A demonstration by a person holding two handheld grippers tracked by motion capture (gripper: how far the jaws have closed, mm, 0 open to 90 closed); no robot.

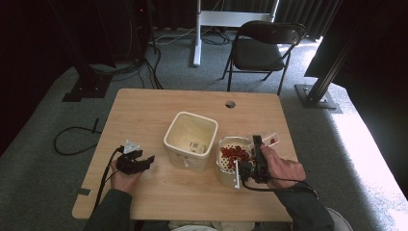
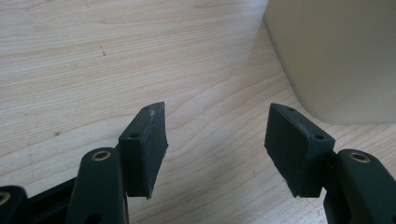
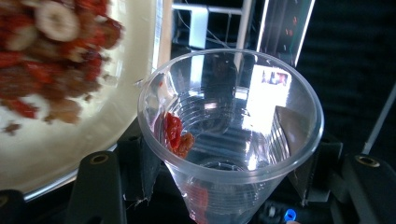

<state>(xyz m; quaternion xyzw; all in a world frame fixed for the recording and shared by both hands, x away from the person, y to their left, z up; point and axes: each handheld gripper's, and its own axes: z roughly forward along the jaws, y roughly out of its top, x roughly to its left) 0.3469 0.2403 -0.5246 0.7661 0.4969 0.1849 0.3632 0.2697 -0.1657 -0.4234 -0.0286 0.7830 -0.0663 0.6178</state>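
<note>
- Two grippers are at the wooden table (image 1: 144,110); the right gripper (image 1: 260,144) has its jaws clamped on a clear plastic cup (image 3: 229,130), tipped on its side.
- A few red pieces (image 3: 176,133) cling inside the cup's wall.
- Just beside the cup, on the left in the right gripper view, sits a round tub (image 1: 226,166) of red dried fruit (image 1: 233,153).
- The left gripper (image 1: 146,161) rests with jaws spread wide and empty, near a cream square container (image 1: 190,139).
</note>
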